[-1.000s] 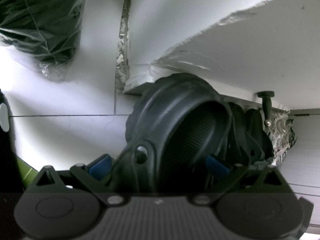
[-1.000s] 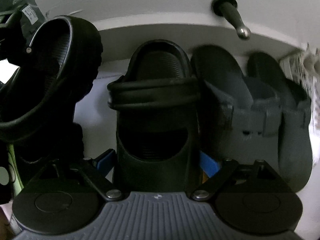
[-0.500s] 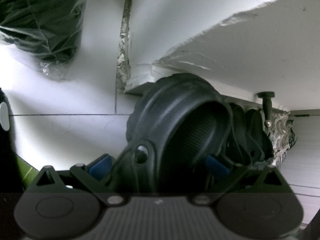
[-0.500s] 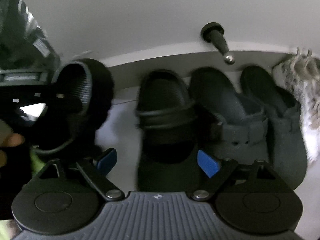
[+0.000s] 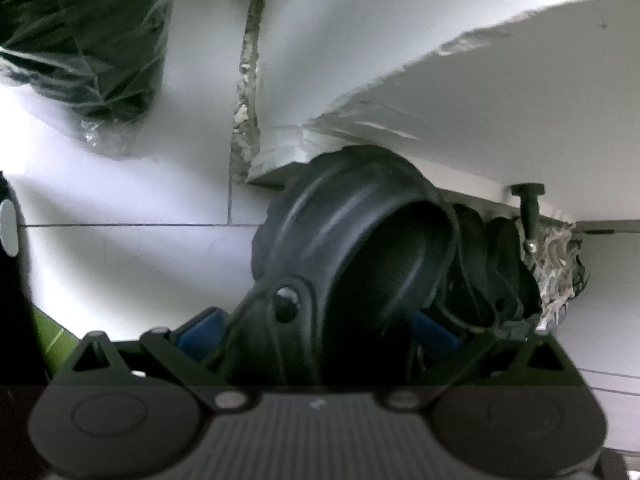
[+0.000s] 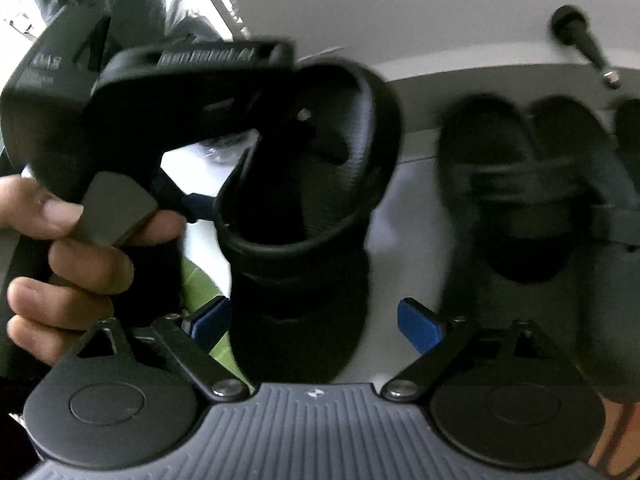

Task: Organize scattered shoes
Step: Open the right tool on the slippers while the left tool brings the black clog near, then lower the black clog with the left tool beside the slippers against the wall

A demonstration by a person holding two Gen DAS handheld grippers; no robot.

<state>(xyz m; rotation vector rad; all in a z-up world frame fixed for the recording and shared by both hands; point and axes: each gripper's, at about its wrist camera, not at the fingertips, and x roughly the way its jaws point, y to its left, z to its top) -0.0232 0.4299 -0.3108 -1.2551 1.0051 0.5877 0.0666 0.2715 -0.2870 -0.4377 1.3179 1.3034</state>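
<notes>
Gripping a black clog (image 5: 360,248), left claw (image 5: 316,332) seems clamped; right claw (image 6: 316,320) gapes empty.

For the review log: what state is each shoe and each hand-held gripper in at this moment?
Black clog: lifted, tilted, clamped in the left hand-held gripper.
Right hand-held gripper: open, nothing between its pads.
Second black clog: set down under the white ledge, strap across its top.
Dark sandals: lined up beside it, under the ledge.
Patterned shoe: last in the row.
</notes>
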